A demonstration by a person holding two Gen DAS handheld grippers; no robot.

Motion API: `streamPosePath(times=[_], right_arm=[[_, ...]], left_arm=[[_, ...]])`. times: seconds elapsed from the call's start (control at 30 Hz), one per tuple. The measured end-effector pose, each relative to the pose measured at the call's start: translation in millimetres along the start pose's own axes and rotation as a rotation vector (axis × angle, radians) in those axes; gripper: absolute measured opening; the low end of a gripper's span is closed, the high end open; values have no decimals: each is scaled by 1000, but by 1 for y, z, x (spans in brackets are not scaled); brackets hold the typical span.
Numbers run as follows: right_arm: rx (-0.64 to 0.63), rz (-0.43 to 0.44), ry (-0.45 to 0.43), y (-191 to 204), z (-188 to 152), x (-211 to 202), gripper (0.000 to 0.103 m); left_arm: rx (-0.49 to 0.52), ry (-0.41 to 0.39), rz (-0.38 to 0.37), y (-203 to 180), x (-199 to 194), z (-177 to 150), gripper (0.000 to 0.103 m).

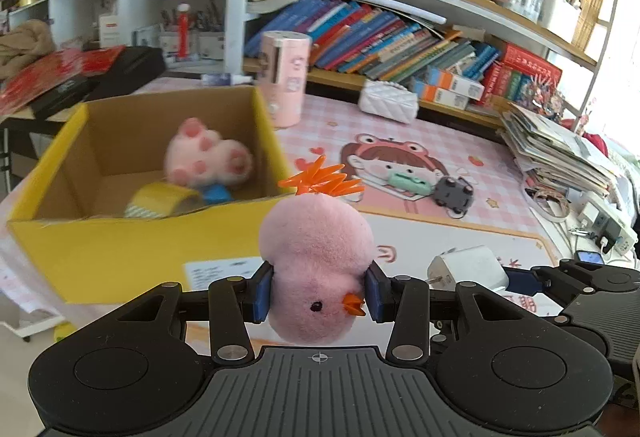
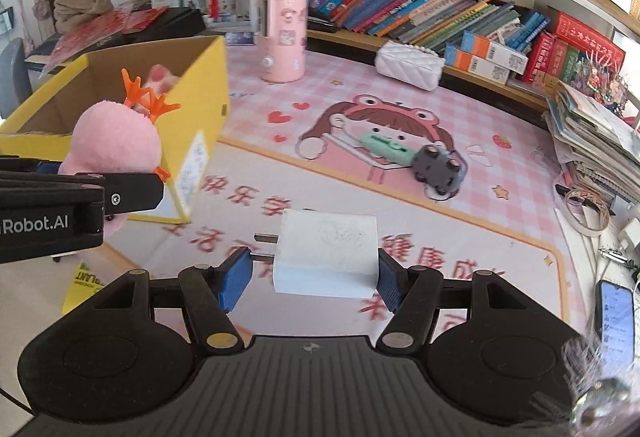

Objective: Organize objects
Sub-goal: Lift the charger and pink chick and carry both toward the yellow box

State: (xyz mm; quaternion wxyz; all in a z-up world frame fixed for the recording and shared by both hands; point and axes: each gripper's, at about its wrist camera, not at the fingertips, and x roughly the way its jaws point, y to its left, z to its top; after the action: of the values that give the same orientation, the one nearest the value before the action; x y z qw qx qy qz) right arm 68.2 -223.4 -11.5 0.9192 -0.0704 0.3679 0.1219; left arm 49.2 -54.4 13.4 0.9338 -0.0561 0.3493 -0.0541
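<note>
My left gripper (image 1: 318, 297) is shut on a pink plush chick (image 1: 316, 257) with an orange beak and orange feet; its blue pads (image 1: 262, 295) squeeze both flanks. The chick hangs just in front of the near right corner of a yellow cardboard box (image 1: 120, 257). My right gripper (image 2: 312, 279) is shut on a white plug-in charger (image 2: 326, 257), its prongs against the left pad and its body against the right one. In the right wrist view the chick (image 2: 112, 141) and the left gripper (image 2: 100, 193) are at the left, beside the box (image 2: 208, 77).
Inside the box lie a pink paw plush (image 1: 208, 153), a tape roll (image 1: 160, 201) and something blue. On the pink mat (image 2: 360, 101) lie a green object (image 2: 386, 147) and a grey toy car (image 2: 438, 169). A pink canister (image 2: 282, 33), a white quilted purse (image 2: 410, 63), bookshelves and a paper stack (image 2: 592, 141) border the desk. A phone (image 2: 616, 317) lies at the right edge.
</note>
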Motion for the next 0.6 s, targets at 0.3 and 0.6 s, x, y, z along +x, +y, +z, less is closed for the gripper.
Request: streamPosePath(times=[0.3,0.6], right_arm=[[-42,53,-11,52,-8,-15,62],[-72,107,-21,97,-16,-23,62]], left_arm=[[-40,-9,57,42,-32,-17,43],[-63,-28,107,76,-61,-32,43]])
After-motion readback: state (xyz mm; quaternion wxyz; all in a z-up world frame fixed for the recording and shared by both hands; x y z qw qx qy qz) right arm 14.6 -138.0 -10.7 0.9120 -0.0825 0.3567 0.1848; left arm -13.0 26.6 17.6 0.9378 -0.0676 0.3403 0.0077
